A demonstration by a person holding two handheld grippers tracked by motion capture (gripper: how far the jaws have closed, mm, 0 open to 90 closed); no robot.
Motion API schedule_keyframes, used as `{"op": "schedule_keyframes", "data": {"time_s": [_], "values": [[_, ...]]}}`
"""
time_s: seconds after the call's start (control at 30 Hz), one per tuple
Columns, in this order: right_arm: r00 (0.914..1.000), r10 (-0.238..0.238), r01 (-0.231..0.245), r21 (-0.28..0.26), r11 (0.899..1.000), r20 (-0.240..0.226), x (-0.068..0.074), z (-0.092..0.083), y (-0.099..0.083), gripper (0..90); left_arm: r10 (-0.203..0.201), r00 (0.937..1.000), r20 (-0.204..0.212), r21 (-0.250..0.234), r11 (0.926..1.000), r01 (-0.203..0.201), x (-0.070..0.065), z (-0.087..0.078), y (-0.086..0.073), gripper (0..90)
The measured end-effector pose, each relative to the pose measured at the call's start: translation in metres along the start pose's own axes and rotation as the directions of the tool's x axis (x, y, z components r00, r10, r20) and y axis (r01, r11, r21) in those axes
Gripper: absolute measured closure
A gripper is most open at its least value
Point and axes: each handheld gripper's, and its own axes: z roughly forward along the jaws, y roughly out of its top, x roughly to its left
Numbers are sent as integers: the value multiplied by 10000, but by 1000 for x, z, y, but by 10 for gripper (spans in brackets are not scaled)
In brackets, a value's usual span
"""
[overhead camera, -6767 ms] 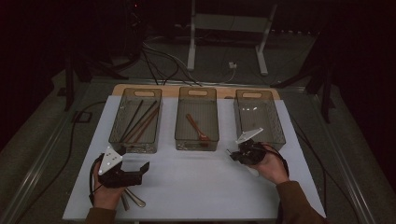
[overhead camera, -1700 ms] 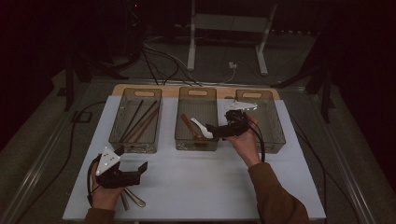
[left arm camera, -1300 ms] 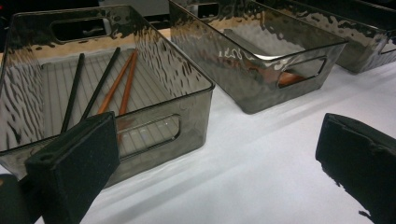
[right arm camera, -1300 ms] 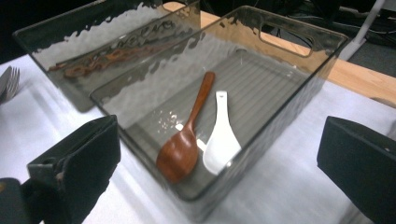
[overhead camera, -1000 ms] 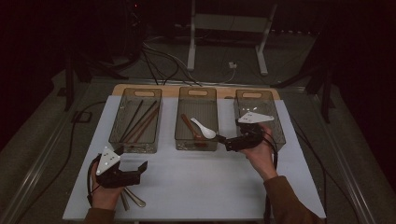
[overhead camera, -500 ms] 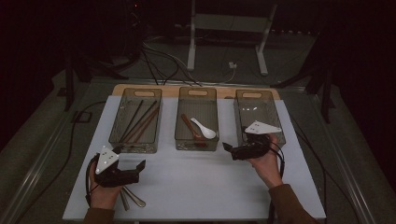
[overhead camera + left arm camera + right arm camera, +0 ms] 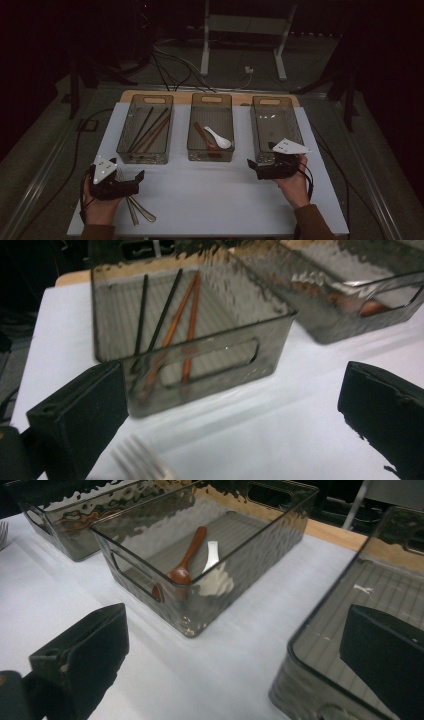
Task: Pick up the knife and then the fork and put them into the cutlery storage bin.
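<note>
Three smoky clear bins stand in a row. The left bin [image 7: 146, 131] [image 7: 200, 357] holds black and orange-brown chopsticks [image 7: 190, 315]. In the middle bin [image 7: 211, 150] [image 7: 250, 550] a brown spoon [image 7: 202, 136] [image 7: 189, 557] lies beside a white spoon [image 7: 220, 139] [image 7: 214, 572]. The right bin [image 7: 276, 125] [image 7: 320, 645] has nothing in it. My right gripper [image 7: 253, 169] [image 7: 235, 640] is open and empty by that bin's front left corner. Near the table's front left, my left gripper [image 7: 135, 181] [image 7: 235, 405] is open over metal forks [image 7: 136, 210] [image 7: 140, 462].
The bins sit on a white mat [image 7: 210, 200] on a table with a wooden strip [image 7: 180, 94] behind them. Cables [image 7: 165, 60] and a white stand [image 7: 240, 30] lie on the dark floor beyond. Bare mat stretches between the two hands.
My right gripper has drawn back from over the middle bin to the front of the right bin, leaving the white spoon in the middle bin. The left gripper has barely shifted.
</note>
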Motion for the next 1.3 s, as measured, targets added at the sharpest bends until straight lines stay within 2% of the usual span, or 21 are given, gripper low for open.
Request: {"op": "schedule_keyframes", "data": {"time_s": [0.33,0.67,0.83,1.0,1.1,1.3], "values": [[10000,94,-94,-85,9999,-18,1,-10,-10,0,-147,9995,-282,710,9973,166,13,-5,-20,9],[9996,277,-279,-239,9993,-48,3,-15,-18,0,-306,9987,-420,1590,9866,369,14,2,-42,8],[9996,287,-289,-338,9990,-49,4,-16,-17,0,-480,9980,-404,1774,9826,544,15,5,-46,8],[9996,274,-277,-368,9989,-83,5,-17,-18,0,-822,9960,-363,1853,9788,875,17,6,-49,8],[9996,266,-268,-368,9990,-80,6,-17,-18,0,-803,9962,-328,2160,9726,855,16,7,-52,8],[9995,296,-298,-412,9987,-69,6,-17,-19,0,-846,9960,-293,2439,9657,892,14,10,-55,8]]}}
